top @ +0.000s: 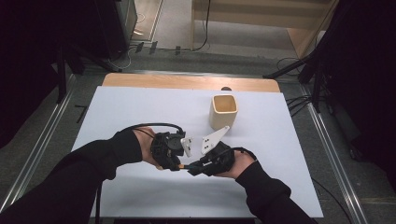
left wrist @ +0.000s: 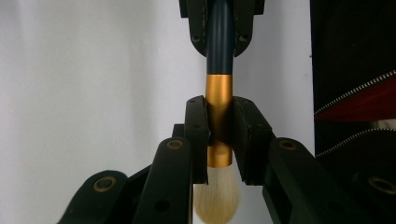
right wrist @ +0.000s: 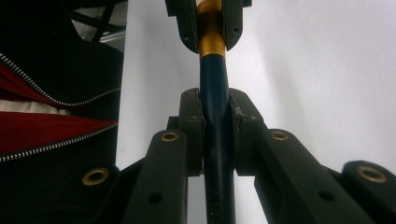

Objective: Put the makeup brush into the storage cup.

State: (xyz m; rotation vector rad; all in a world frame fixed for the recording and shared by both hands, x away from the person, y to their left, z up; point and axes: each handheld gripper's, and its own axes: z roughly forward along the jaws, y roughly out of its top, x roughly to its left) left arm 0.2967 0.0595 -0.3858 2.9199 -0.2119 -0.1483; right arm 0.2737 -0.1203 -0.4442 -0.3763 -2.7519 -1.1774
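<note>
The work in hand is judged to be a handover of a makeup brush [left wrist: 218, 70] between the two grippers, probably on the way to the cream cup [top: 223, 111], and it is read as being at its midpoint. The brush is held in the air above the white sheet [top: 116, 112], near the middle of the sheet's near half, bridging the left gripper [top: 180, 163] and the right gripper [top: 192, 169], which face each other tip to tip. The left gripper is seen clamped on the gold ferrule [left wrist: 219, 100], with the pale bristle tuft [left wrist: 217, 200] hanging out behind its jaws toward the camera. The right gripper is seen clamped on the dark blue handle [right wrist: 215, 98] in the right gripper view [right wrist: 217, 135], pads pressed against both sides. Both grips are thus in place at once. What is left, by judgement: release by one gripper, carriage of the brush to the cup, and placement inside it. The cup stands upright toward the far edge of the sheet, right of centre, well apart from the brush; no contents can be made out inside it. The brush is noted as straight and slim, with a glossy blue handle, a brushed-gold metal collar and a soft, rounded cream tuft; no bending or slippage is visible at either clamp.
</note>
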